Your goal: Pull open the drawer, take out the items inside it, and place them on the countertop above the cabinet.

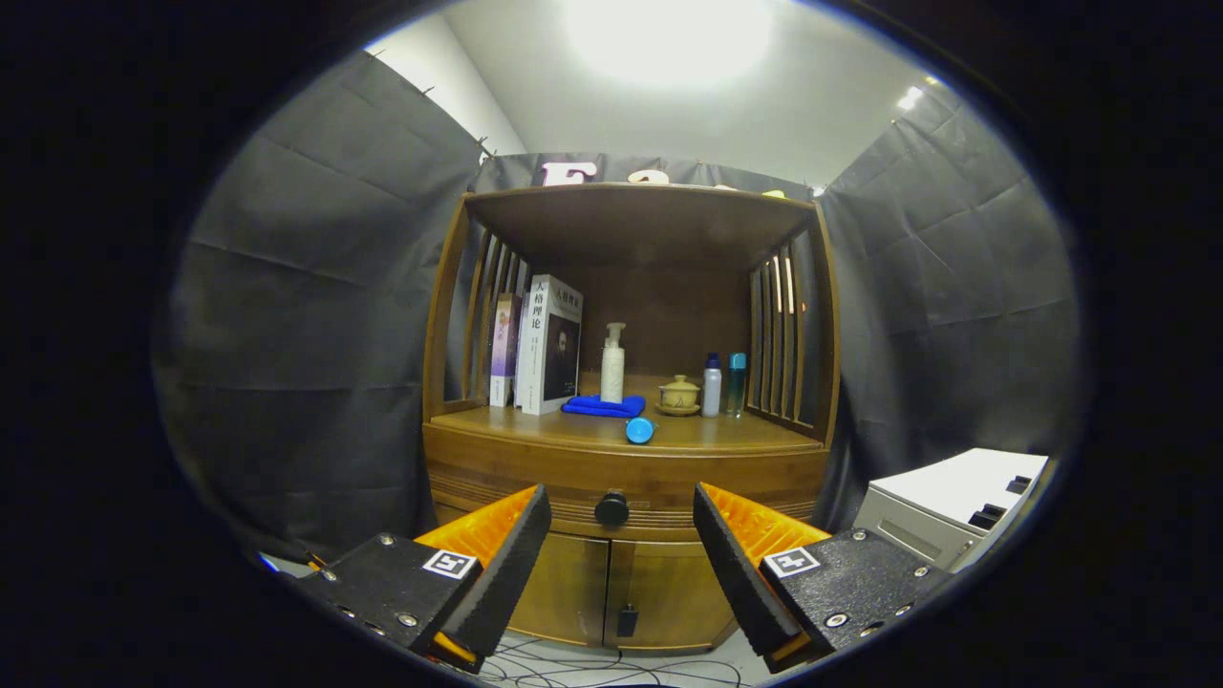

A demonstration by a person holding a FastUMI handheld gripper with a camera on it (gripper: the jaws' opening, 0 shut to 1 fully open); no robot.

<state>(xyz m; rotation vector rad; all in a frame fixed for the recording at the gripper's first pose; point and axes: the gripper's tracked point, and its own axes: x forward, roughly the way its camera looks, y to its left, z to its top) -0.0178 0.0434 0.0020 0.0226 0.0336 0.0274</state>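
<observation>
Two fingers of my gripper stand wide apart and hold nothing. Between them, a little beyond the tips, I see the dark round knob of the drawer, which is closed, so I cannot tell what is inside. The drawer sits in the wooden cabinet, just under the countertop. On the countertop, at the left, some books stand upright. Near the middle there is a white pump bottle behind a folded blue cloth, and a small blue round object lies close to the front edge. To the right is a small lidded cup, then two slim bottles side by side. Below the drawer I see two closed doors. Far at the right stands a white box
</observation>
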